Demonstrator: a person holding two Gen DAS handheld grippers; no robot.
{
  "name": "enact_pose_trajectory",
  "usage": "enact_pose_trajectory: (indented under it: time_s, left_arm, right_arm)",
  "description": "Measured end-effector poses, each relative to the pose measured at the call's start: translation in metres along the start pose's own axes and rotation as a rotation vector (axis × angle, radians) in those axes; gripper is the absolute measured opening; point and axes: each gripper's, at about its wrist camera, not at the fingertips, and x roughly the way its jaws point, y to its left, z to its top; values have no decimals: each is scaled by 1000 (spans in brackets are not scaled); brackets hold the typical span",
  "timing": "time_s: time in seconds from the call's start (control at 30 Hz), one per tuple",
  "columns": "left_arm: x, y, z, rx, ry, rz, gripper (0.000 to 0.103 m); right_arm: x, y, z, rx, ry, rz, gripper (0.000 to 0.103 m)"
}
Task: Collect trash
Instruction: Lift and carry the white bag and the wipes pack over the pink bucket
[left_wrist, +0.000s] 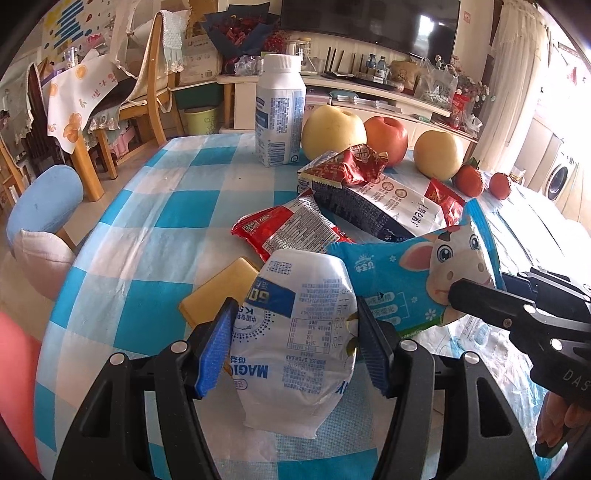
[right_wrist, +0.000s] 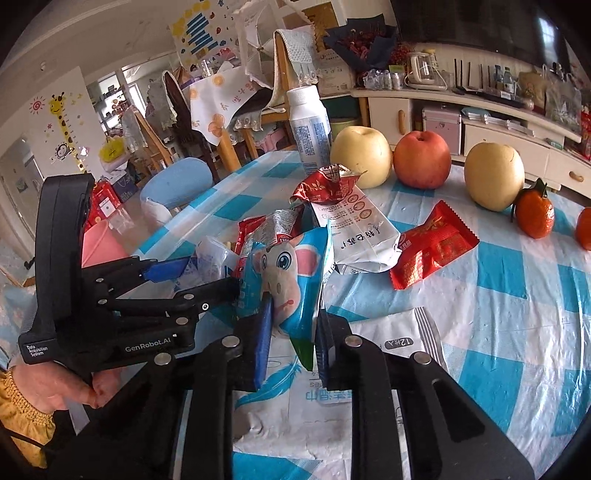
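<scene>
My left gripper (left_wrist: 295, 328) is shut on a white and blue MAGIC pouch (left_wrist: 299, 343), held above the checked table. My right gripper (right_wrist: 293, 325) is shut on a blue cow-print wrapper (right_wrist: 291, 273); that wrapper also shows in the left wrist view (left_wrist: 417, 273). More trash lies behind: a red noodle packet (left_wrist: 284, 229), a white and dark carton wrapper (left_wrist: 376, 203), a crumpled red foil wrapper (left_wrist: 354, 162) and a red snack packet (right_wrist: 432, 243). A flat white tissue pack (right_wrist: 369, 369) lies under my right gripper.
A white bottle (left_wrist: 280, 114), two yellow pears (left_wrist: 332, 129), a red apple (left_wrist: 388, 136) and tangerines (left_wrist: 469, 179) stand at the table's far side. A yellow sponge-like block (left_wrist: 218, 291) lies left of the pouch. A blue stool (left_wrist: 44, 199) and wooden chairs stand beyond the table's left edge.
</scene>
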Motion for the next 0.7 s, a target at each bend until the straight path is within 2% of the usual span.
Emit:
enact_pose_trajectory:
  time_s: [0.37, 0.5, 0.7]
  left_arm:
    - [-32, 34, 4, -94, -70, -16, 63]
    - [-45, 50, 5, -132, -95, -18, 63]
    - [-66, 74, 8, -170, -131, 23, 63]
  right_arm:
    - [-23, 24, -3, -22, -80, -98, 19]
    - [-32, 36, 0, -35, -114, -113, 19]
    - [-41, 60, 5, -27, -146, -99, 19]
